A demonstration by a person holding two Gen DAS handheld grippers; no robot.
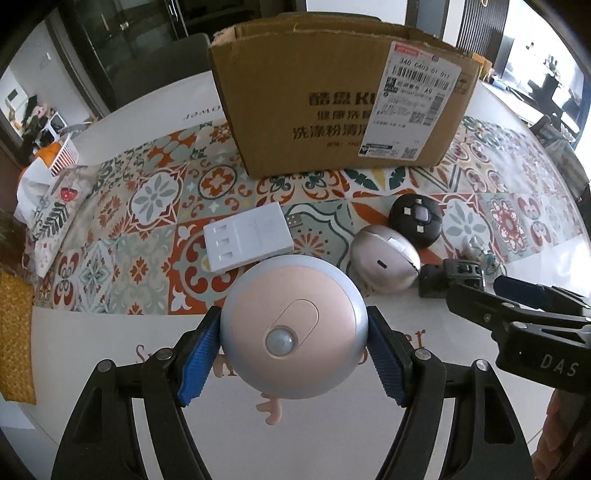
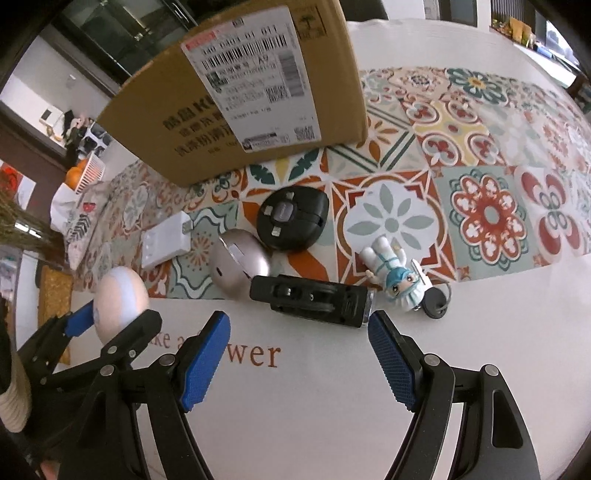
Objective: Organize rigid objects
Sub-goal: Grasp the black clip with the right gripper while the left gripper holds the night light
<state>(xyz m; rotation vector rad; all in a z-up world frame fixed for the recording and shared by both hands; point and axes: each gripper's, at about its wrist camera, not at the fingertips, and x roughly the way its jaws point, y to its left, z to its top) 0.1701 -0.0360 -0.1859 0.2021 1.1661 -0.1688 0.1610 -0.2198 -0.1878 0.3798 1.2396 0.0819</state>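
Open right gripper [image 2: 297,363] above black device [image 2: 310,300]

- A white round table [image 1: 92,343] fills most of both views; red-brown lettering is printed on its near part.
- A patterned tile-print cloth [image 1: 155,206] in orange, green and cream covers the table's middle.
- Upper left of the left view: a dark glass door [image 1: 122,33] and a grey chair back [image 1: 162,70] behind the table.
- Far left: a pale wall [image 1: 33,77], a white basket [image 1: 66,153] with oranges, a cluttered shelf.
- Lower left edge: a yellow woven mat [image 1: 14,332].
- Upper right: bright daylight from windows [image 1: 535,62], with small things on a sill.
- Left edge of the right view: dried stems [image 2: 22,229].
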